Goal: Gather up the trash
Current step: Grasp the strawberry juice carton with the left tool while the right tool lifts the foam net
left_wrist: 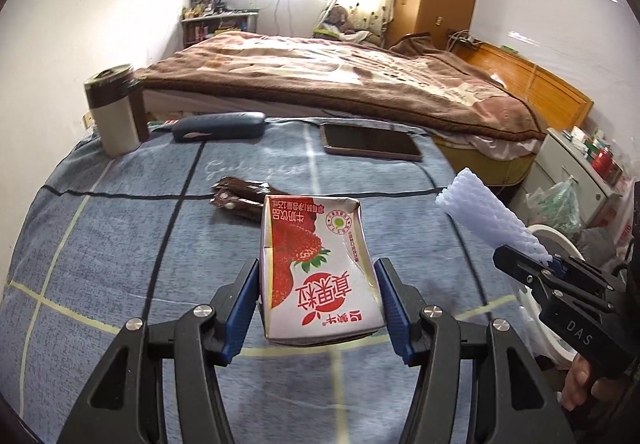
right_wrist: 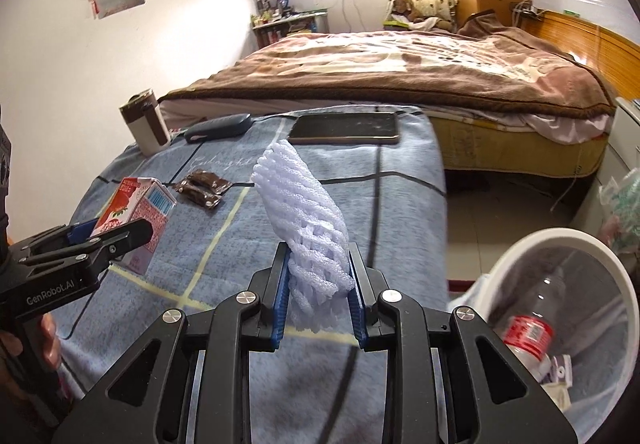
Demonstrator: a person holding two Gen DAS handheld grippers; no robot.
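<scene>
Trash is partly collected. At left of the right wrist frame, the left hand-held gripper [right_wrist: 120,234] clamps the milk carton [right_wrist: 138,216]; 2 brown wrappers [right_wrist: 204,190] lie on the counter [right_wrist: 400,212]; the right hand-held gripper [right_wrist: 319,264] squeezes the foam net [right_wrist: 304,204]; the bin [right_wrist: 560,240], lower right, already holds a bottle [right_wrist: 528,328].

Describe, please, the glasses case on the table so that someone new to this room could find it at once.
Start at the table covered with a blue checked cloth at the foot of the bed. Along its far edge lie a two-tone cup, the glasses case and a phone. The case is the middle one: long, rounded and dark blue, not upright like the cup or flat like the phone.
</scene>
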